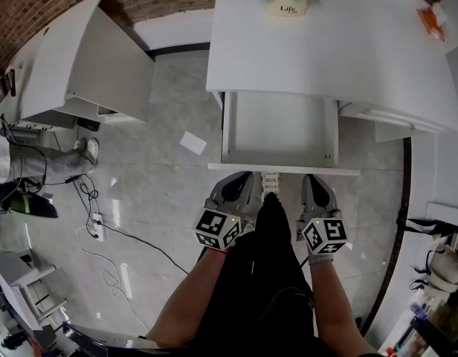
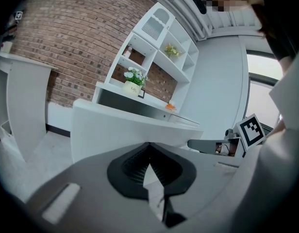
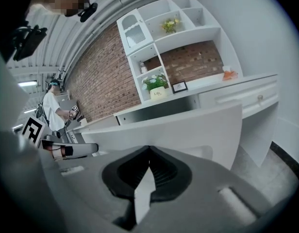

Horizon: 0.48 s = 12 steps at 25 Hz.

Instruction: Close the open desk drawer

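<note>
both grippers are sitting side by side at the drawer's front edge. left gripper [image 2: 149, 145] is pressing its jaws together at the tips, with nothing caught between them. right gripper [image 3: 149, 148] is doing the same, its jaws closed and empty. each one is pointing straight at the white drawer front [image 1: 283, 169], which is filling the lower middle of both gripper views. whether the tips are touching the panel cannot be told. behind that panel the drawer [image 1: 279, 129] is standing pulled well out from under the white desk [image 1: 340, 50], its bare white bottom showing. on the desk top a flower pot [image 1: 286, 4] is resting near the back edge, and a small orange object [image 1: 430, 22] is lying toward the far right corner. a white slip of paper [image 1: 192, 143] is lying on the marbled floor [image 1: 162, 199] left of the drawer. farther left a second white desk [image 1: 80, 58] is standing against the brick wall [image 2: 67, 47], with cables [image 1: 102, 236] trailing over the floor.
</note>
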Each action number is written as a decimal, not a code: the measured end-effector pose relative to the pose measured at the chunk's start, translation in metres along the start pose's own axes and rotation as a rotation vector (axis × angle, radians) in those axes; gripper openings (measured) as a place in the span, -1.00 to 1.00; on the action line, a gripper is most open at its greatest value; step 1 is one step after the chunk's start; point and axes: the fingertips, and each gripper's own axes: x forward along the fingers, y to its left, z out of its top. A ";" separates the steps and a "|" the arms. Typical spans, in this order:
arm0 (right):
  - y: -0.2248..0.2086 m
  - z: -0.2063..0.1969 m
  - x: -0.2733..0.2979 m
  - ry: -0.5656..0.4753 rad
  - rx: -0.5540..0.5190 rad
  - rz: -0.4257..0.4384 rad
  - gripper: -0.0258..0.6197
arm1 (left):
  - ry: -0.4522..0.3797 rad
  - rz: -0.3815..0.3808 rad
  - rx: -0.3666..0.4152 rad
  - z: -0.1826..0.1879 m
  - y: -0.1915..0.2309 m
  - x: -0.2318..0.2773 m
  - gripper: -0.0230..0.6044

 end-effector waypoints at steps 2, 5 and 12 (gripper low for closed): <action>-0.001 0.002 0.003 -0.004 -0.003 0.001 -0.91 | -0.014 0.009 -0.004 0.003 0.002 0.002 -0.92; -0.002 0.008 0.010 -0.033 -0.002 0.002 -0.91 | -0.035 0.029 0.015 0.009 0.006 0.009 -0.92; -0.007 0.016 0.024 -0.066 -0.006 -0.015 -0.91 | -0.048 0.056 0.147 0.015 0.014 0.022 -0.92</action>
